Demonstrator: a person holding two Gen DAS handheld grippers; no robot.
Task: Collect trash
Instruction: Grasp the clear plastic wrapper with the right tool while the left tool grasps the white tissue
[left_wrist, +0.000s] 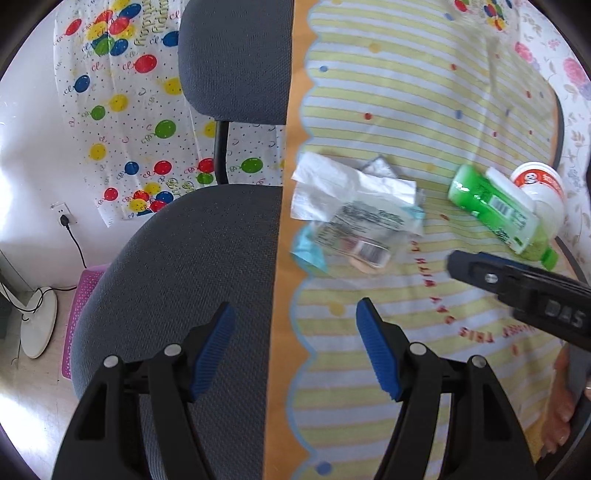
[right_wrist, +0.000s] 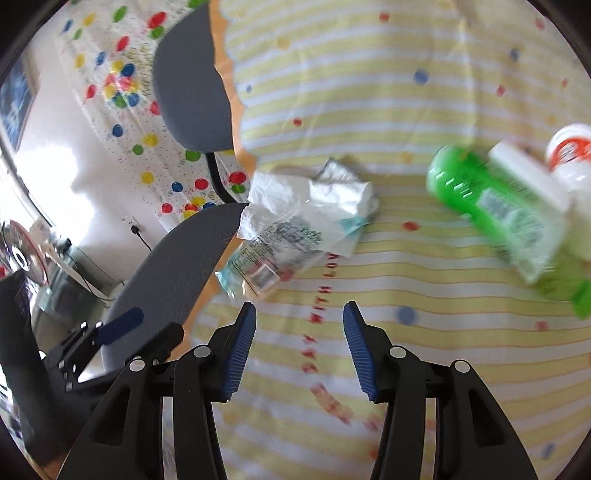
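crumpled wrapper pile (right_wrist: 295, 225) lying at bench (right_wrist: 369, 110) edge beside chair (right_wrist: 177, 269); green bottle (right_wrist: 498, 206) on its side well to the right. right gripper (right_wrist: 299, 347) and left gripper (left_wrist: 295, 347): jaws spread, holding nothing. advised: straddle 1 wrapper fully before closing; avoid snagging tablecloth.

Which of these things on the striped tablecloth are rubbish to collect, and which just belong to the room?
Rubbish:
crumpled white paper tissue
clear printed plastic wrapper
green plastic bottle lying down
white paper cup

Not rubbish:
grey fabric office chair
balloon-print sheet
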